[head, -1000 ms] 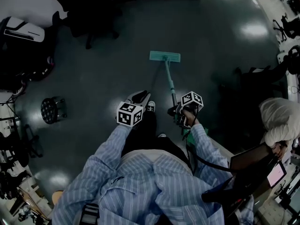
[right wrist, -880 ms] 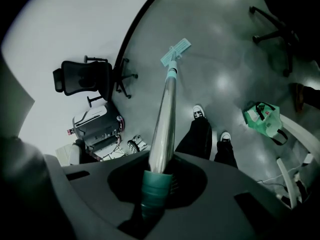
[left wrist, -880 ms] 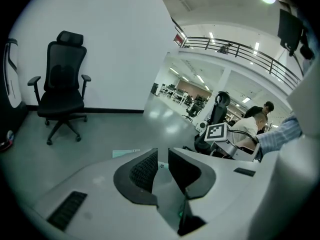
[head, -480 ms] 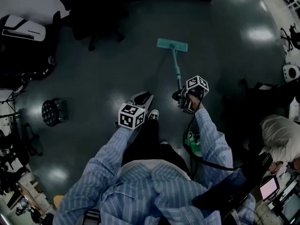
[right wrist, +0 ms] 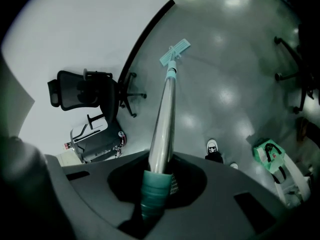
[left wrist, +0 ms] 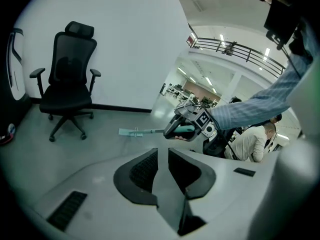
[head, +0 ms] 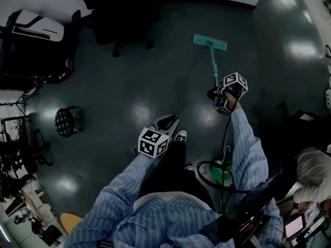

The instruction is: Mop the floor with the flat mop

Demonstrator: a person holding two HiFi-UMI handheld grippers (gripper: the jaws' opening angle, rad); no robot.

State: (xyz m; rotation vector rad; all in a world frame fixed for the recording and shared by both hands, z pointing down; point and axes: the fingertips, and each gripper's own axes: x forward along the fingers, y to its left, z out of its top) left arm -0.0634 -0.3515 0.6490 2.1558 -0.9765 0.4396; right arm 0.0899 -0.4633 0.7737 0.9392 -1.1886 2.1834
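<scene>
Flat mop head (head: 210,42) on open floor (head: 155,81) nr wall edge, office chair (head: 121,19) well apart; R claw (head: 217,98) pinching mop handle (right wrist: 162,119), L claw (head: 166,122) slightly spread, empty.

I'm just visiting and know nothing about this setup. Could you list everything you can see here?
mop: one, teal flat head on a silvery pole, head on the floor near the wall
office chair: one, black, by the white wall
stool: one, dark, round, on the floor at the left
bag: one, green, on the floor near the person's feet
second person: one, light top, right edge
shoes: two, black and white, the person's own
left gripper: jaws slightly apart, empty
right gripper: shut on the mop's pole
</scene>
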